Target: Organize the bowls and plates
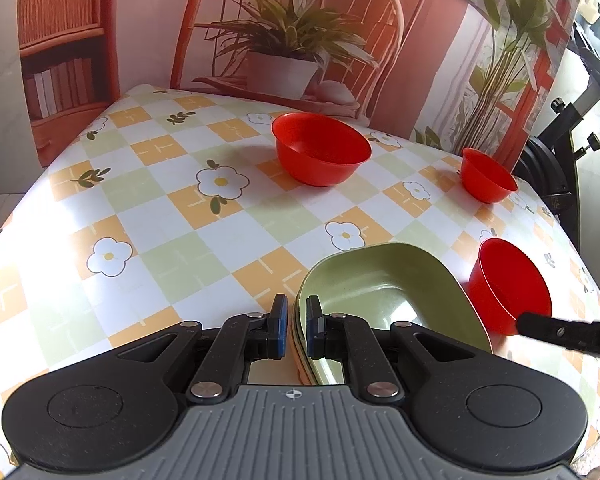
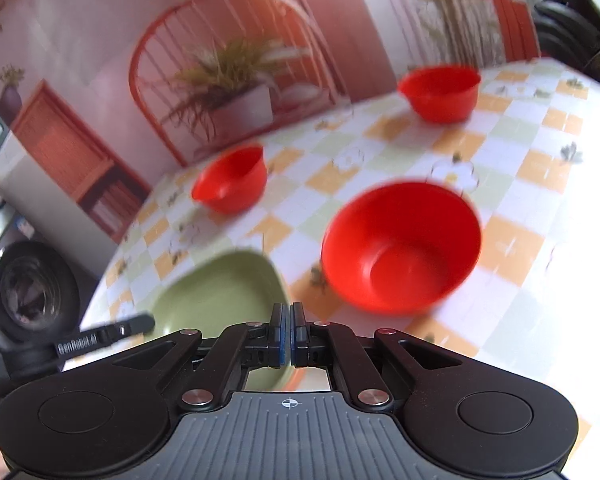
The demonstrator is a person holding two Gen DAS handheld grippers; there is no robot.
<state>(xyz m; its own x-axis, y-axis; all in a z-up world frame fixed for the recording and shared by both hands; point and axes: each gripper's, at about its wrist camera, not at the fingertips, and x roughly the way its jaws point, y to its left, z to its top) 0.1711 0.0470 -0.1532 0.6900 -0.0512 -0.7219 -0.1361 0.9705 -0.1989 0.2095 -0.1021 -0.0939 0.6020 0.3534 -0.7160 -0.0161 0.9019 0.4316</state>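
A green plate [image 1: 380, 280] with orange edges showing beneath it lies near the table's front edge. My left gripper [image 1: 297, 308] is shut on its near left rim, one finger inside and one outside. Three red bowls stand upright: a large one [image 1: 320, 148] at the far centre, a small one [image 1: 488, 176] at the far right, and one [image 1: 508, 284] right of the plate. My right gripper [image 2: 288, 334] is shut with nothing between its pads. It hovers over the green plate's [image 2: 216, 292] right edge, just short of the nearest red bowl [image 2: 400, 248]. The right wrist view is blurred.
The checked, flowered tablecloth [image 1: 172, 208] covers the table, which drops off at the left and right. A printed backdrop [image 1: 292, 40] of a chair and plants stands behind it. Black equipment [image 1: 556, 168] sits past the right edge. A round drum [image 2: 32, 292] is beyond the left.
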